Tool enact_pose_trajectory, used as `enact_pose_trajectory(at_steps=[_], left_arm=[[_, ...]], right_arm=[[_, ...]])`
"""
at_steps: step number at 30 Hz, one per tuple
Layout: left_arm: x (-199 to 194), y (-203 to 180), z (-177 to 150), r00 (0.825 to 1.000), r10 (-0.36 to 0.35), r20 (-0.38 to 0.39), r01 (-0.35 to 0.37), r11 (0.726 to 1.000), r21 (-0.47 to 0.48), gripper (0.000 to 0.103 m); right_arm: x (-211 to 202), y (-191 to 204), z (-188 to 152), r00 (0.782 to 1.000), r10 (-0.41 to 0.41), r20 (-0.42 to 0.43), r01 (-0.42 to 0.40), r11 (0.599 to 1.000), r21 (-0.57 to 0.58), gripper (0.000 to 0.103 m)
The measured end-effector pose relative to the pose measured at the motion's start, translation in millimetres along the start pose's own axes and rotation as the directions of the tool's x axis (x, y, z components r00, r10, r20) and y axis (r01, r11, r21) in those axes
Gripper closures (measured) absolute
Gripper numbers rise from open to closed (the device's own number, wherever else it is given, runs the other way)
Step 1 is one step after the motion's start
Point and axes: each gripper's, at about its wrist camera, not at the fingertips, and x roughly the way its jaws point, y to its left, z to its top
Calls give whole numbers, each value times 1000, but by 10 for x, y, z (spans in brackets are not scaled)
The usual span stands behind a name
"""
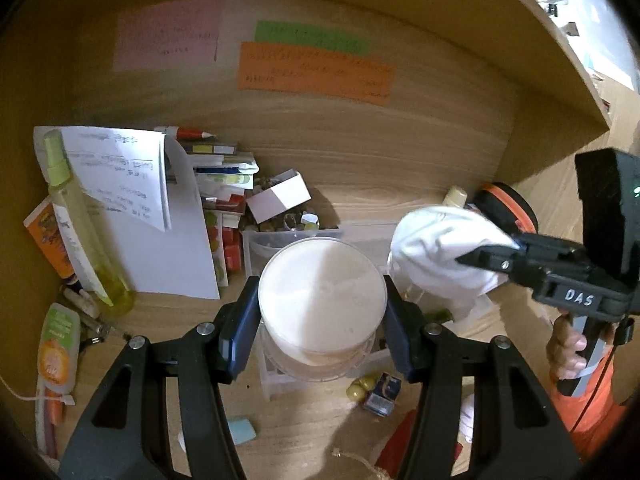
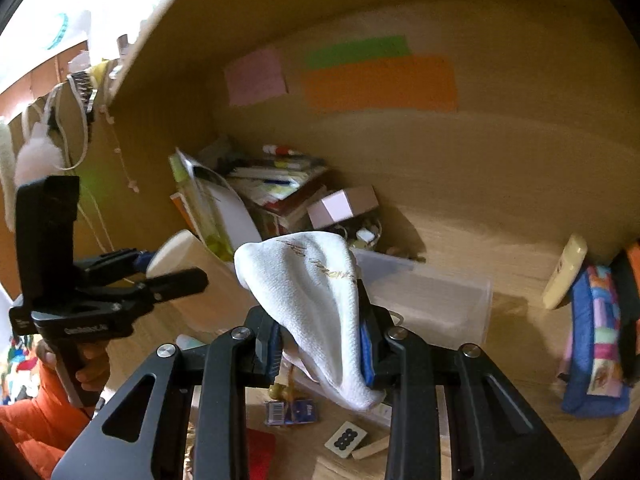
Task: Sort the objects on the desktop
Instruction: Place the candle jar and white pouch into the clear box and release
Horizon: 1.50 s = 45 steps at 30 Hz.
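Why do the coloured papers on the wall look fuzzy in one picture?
In the right wrist view the orange paper is smeared by blur, its writing lost; in the left wrist view the same orange paper looks sharper, its lines of writing showing. Both views bend the shelf edges round.

"das" on right tool (image 1: 486, 258)

Wooden desk (image 1: 400, 176), pretty cluttered. Back left corner: paper sheets (image 1: 160, 256), spray bottle (image 1: 80, 224), heap of stationery (image 1: 224, 176). Clear plastic boxes (image 1: 360, 232) mid-desk. Front edge: blue box (image 1: 382, 394), eraser (image 1: 242, 430). Right edge: patchwork pouch (image 2: 596, 340).
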Motion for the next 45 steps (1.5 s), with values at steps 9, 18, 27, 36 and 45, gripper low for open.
enact_pose_trajectory(at_steps=[9, 18, 27, 36, 45], left_arm=[[411, -7, 94, 998, 25, -50, -24, 1000, 12, 47], [812, 119, 191, 995, 0, -101, -5, 998, -56, 47], [1068, 88, 124, 990, 52, -128, -54, 998, -13, 47], [1175, 139, 63, 985, 80, -153, -76, 997, 28, 47], [1001, 204, 107, 991, 95, -90, -89, 993, 73, 38]], right_arm=[[309, -305, -138, 994, -56, -97, 61, 997, 54, 76], [468, -448, -218, 987, -66, -145, 78, 994, 81, 76], [583, -402, -291, 971, -170, -165, 175, 985, 12, 75], [775, -406, -353, 939, -275, -204, 273, 961, -41, 74], [810, -353, -365, 932, -288, -221, 279, 958, -73, 63]])
